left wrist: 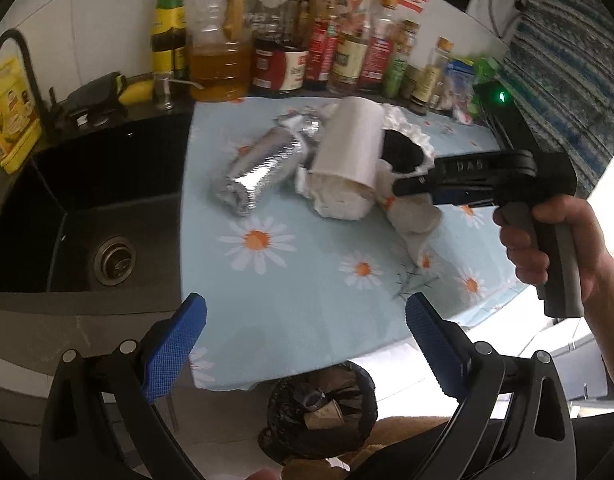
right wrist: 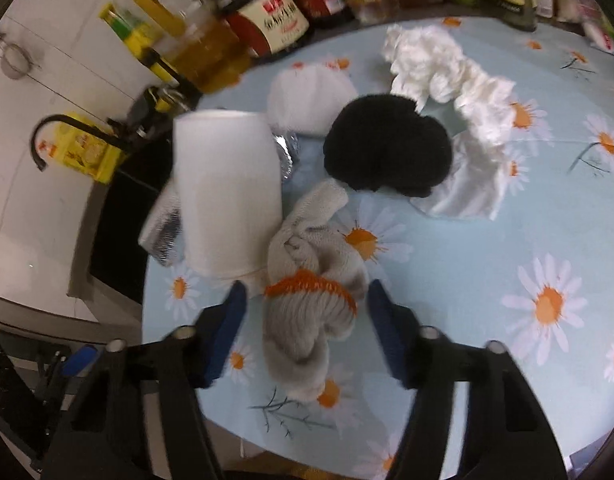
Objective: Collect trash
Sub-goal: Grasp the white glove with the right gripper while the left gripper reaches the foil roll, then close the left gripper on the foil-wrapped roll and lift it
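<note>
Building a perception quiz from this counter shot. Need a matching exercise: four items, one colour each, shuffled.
Items:
1. paper cup
2. fuzzy ball
3. knit glove
4. crushed wrapper

Colours:
A. black
B. silver foil
C. grey with an orange band
D. plain white

Pairs: 1-D, 2-A, 3-C, 4-B

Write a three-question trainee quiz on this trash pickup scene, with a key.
1. True or false: the right gripper is shut on the grey glove.
2. Which item touches the white paper cup? A) black pompom B) foil wrapper C) crumpled tissue
3. Fill in: the left gripper hangs above a black ____ on the floor.

Key: 1 false, its jaws are open around the glove; 2 B; 3 trash bag.
</note>
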### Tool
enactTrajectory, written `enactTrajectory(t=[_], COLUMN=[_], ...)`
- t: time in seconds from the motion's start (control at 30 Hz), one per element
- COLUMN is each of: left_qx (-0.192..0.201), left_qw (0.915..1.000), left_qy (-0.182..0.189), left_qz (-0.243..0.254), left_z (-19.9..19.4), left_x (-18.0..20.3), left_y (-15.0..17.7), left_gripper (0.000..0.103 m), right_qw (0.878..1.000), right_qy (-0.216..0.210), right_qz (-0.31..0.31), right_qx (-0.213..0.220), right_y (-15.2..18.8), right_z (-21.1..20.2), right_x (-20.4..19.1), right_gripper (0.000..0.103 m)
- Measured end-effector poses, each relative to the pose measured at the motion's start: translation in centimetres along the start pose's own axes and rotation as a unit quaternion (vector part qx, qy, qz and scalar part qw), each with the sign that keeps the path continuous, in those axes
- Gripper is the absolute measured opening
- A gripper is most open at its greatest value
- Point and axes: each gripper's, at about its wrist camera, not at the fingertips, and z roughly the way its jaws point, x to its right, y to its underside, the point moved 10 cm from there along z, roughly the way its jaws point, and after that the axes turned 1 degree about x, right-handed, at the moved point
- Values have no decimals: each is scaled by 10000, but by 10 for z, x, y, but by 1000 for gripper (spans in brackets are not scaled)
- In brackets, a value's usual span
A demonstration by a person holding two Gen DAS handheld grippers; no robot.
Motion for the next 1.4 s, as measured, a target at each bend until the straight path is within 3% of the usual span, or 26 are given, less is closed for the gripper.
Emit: enactTrajectory(t=[0.1,0.17,0.23,0.5,0.63,0.87,1.1,1.2,1.23,1.4], left_qx=[13,8,-9,-194,-408,-768,-1030,-1146,-1144,-1304], left_qw=[9998,9990,9990,9961,9955,9885,9821,9784,9782,9815], left_qy=[-205,-441,-435,-630,-488,-450,-433,-447,-462,-302], left_qz=[0,61,44,588,705,1219,1514,1660,1673,1369], left_z=[1,4,7,30,53,98,133,145,147,158], left_x=[-10,-18,-21,-26,-31,-36,-40,-41,-42,-53], left_y=[-6,-12,-20,-60,-80,-108,-111,-106,-106,-101], left_gripper=[96,96,96,97,96,96,96,87,78,55], right_qw=[9998,9999,9998,9987,9963,9958,9951,9948,9943,9912], right_qy=[-57,-32,-95,-326,-554,-448,-338,-205,-180,-89], right_qz=[76,-32,-85,181,320,193,465,619,672,975], right_qx=[-158,-163,-124,343,581,769,805,786,806,893], right_y=[4,4,4,13,32,96,145,155,158,170], right_z=[6,7,4,-37,-67,-104,-110,-110,-111,-120], right_x=[4,3,2,14,19,23,23,26,26,35], right_gripper=[54,38,33,32,32,32,32,32,33,35])
